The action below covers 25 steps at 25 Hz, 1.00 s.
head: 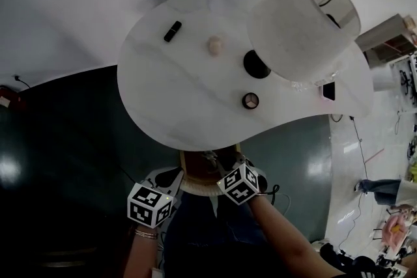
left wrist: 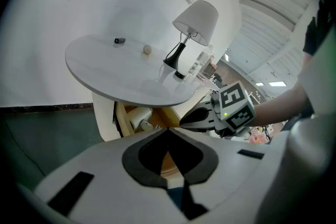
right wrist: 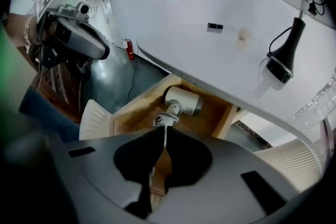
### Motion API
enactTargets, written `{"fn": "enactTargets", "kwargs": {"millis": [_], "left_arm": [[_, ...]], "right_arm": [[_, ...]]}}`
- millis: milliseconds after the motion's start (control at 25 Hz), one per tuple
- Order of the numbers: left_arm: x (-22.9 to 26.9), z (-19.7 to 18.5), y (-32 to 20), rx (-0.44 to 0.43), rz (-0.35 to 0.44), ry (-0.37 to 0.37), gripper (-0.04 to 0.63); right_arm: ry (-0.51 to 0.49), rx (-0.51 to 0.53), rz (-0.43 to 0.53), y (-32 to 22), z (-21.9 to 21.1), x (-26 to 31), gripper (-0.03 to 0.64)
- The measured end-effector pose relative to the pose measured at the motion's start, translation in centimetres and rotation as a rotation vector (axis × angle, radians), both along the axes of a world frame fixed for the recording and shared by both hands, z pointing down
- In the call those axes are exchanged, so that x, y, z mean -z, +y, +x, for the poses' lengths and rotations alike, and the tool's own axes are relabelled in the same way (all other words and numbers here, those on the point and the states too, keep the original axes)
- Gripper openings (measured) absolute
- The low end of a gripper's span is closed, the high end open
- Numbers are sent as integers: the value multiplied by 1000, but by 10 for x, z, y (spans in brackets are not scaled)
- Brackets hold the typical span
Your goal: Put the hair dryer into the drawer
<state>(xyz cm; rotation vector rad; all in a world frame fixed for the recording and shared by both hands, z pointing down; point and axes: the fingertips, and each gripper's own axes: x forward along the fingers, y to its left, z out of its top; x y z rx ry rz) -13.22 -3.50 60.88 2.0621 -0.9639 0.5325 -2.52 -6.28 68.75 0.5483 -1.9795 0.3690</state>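
Left gripper [left wrist: 168, 131] closed, empty; right gripper [right wrist: 164, 132] closed on the white cord [right wrist: 165, 140]. Just beyond, the dryer [right wrist: 184, 101] lies in the open drawer [right wrist: 227, 115]. Risk: pulling the cord hard could drag the dryer out, or slack left over the front could jam the drawer.

Head view looks steeply down on the rounded white table [head: 182, 75]; both gripper views face it from its near edge, sharing the white-shaded lamp [left wrist: 197, 18].

Left gripper [left wrist: 168, 131] and right gripper [right wrist: 163, 129] angled downward side by side; left jaws together, right jaws closed on white cord [right wrist: 165, 139].
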Motion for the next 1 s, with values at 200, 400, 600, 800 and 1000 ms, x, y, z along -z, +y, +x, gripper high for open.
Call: {"fn": "enactTargets", "kwargs": {"millis": [200, 400, 600, 800, 1000], "left_arm": [[7, 3, 1, -7, 10, -2, 15], [19, 5, 2, -16, 24, -4, 15], [34, 6, -4, -20, 41, -6, 15], [52, 6, -7, -24, 66, -8, 15], [70, 5, -17, -8, 102, -18, 15]], "right_arm": [[-63, -2, 1, 3, -1, 23, 23], [-129, -3, 3, 5, -2, 52, 20], [-192, -17, 13, 3, -1, 83, 20], [-256, -32, 41, -3, 0, 119, 18], [-312, -30, 83, -17, 0, 155, 18]]}}
